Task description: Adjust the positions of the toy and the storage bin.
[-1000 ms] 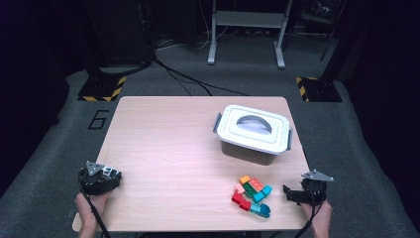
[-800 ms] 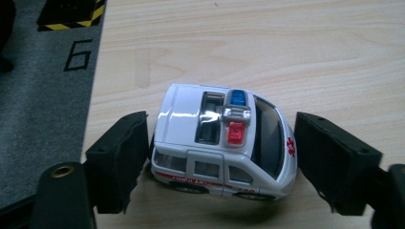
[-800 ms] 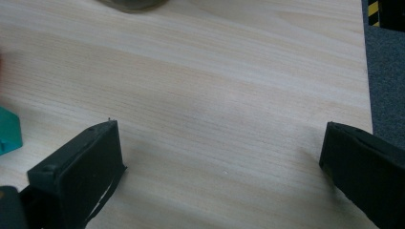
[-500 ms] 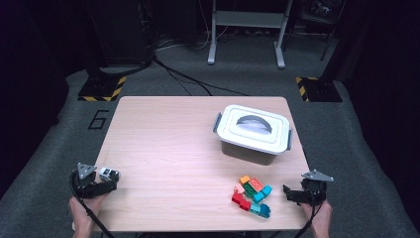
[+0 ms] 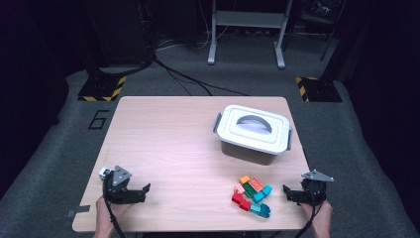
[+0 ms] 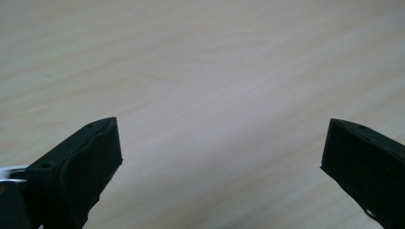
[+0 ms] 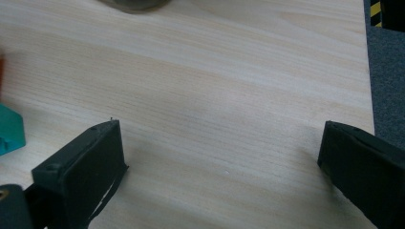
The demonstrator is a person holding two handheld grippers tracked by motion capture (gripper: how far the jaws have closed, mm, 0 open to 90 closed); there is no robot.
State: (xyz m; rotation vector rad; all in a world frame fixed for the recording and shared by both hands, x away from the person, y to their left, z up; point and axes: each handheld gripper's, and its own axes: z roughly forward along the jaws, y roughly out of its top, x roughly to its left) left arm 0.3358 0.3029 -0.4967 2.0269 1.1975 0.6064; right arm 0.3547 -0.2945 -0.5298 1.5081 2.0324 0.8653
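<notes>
Two tongs [image 5: 146, 189] [image 5: 286, 192] gaping empty over table [image 5: 168, 134], left just widened, "6" [image 5: 99, 119] on floor beside it

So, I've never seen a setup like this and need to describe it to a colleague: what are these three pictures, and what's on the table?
A person stands at a wooden table, holding a two-jaw tool in each hand. The high view looks down from above: left gripper, right gripper. The other two pictures come from cameras riding on those grippers, looking along their black jaws. Both stand open and hold nothing; the left one's jaws have just been opening. On the table lie a lidded white box and a pile of coloured bricks.
</notes>
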